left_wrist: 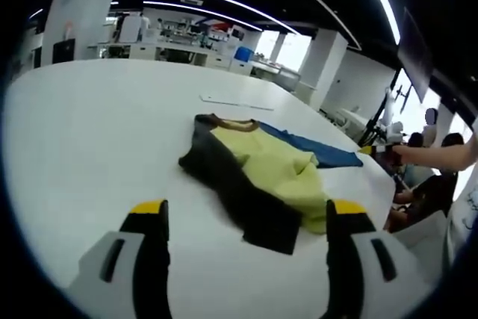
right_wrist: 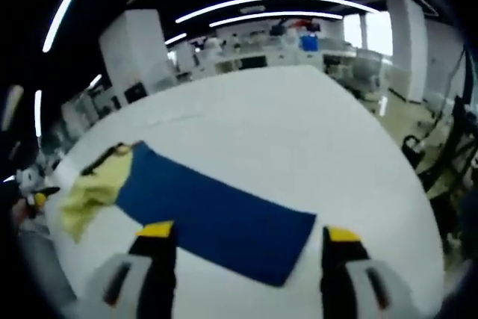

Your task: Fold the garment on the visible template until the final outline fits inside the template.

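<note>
A crumpled garment [left_wrist: 269, 166], yellow-green with a dark grey side, lies in a heap on the white table [left_wrist: 97, 140]. It rests over one end of the blue rectangular template [left_wrist: 321, 151]. My left gripper [left_wrist: 249, 208] is open, its yellow-tipped jaws standing apart just short of the garment's dark near corner. From the right gripper view the blue template [right_wrist: 216, 218] stretches away bare, with the garment [right_wrist: 89, 188] bunched on its far left end. My right gripper [right_wrist: 249, 233] is open over the template's near end, with nothing between its jaws.
A thin flat sheet [left_wrist: 231, 102] lies further back on the table. A person's arm [left_wrist: 441, 156] reaches in at the right, and people sit beyond the table's right edge. Benches and pillars fill the background.
</note>
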`<state>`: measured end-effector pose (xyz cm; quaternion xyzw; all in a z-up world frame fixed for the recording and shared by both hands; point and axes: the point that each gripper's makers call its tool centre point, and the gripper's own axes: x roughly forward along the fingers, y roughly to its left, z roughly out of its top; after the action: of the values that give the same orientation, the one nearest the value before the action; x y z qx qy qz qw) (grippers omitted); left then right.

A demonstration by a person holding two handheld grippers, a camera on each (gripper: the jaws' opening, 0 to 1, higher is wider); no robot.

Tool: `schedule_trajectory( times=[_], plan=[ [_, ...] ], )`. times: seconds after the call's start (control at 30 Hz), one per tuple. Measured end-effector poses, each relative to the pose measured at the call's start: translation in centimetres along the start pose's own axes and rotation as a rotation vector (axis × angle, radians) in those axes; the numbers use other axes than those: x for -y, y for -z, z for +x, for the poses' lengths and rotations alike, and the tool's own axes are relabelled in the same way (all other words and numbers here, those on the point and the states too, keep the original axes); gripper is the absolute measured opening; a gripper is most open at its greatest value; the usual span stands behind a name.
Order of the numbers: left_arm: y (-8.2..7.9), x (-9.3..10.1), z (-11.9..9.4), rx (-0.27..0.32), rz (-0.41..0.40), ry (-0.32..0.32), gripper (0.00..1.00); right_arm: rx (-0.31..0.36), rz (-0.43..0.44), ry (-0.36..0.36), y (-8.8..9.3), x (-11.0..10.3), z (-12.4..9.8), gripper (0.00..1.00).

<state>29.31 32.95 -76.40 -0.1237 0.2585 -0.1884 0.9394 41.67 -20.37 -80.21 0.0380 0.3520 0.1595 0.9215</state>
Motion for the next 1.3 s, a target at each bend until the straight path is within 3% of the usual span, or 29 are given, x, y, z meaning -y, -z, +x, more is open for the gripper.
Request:
schedule_trajectory(
  times=[0.27, 0.5, 0.7, 0.83, 1.03, 1.13, 1.3],
  plan=[
    [0.2, 0.1, 0.1, -0.004, 0.01, 0.008, 0.84, 0.023, -0.033, -0.104, -0.6, -3.4, -0.9, 0.99],
    [1.8, 0.9, 0.3, -0.056, 0.066, 0.022, 0.83, 0.027, -0.087, -0.167, -0.7, -6.3, -1.6, 0.99],
    [3.1, 2.9, 0.7, -0.107, 0.16, 0.059, 0.76, 0.03, -0.113, -0.206, -0.4, -8.5, -2.1, 0.99],
    [3.6, 4.1, 1.3, -0.12, 0.172, 0.087, 0.73, 0.031, -0.117, -0.22, -0.3, -9.2, -2.3, 0.99],
    [4.8, 5.8, 2.1, -0.17, 0.268, 0.13, 0.56, 0.031, -0.121, -0.237, 0.0, -9.9, -2.8, 0.99],
    [5.3, 6.0, 2.6, -0.191, 0.316, 0.142, 0.42, 0.027, -0.12, -0.239, 0.3, -10.1, -2.9, 0.97],
    [7.0, 6.3, 3.7, -0.246, 0.34, 0.156, 0.37, 0.023, -0.11, -0.245, 0.5, -10.2, -2.9, 0.97]
  ],
)
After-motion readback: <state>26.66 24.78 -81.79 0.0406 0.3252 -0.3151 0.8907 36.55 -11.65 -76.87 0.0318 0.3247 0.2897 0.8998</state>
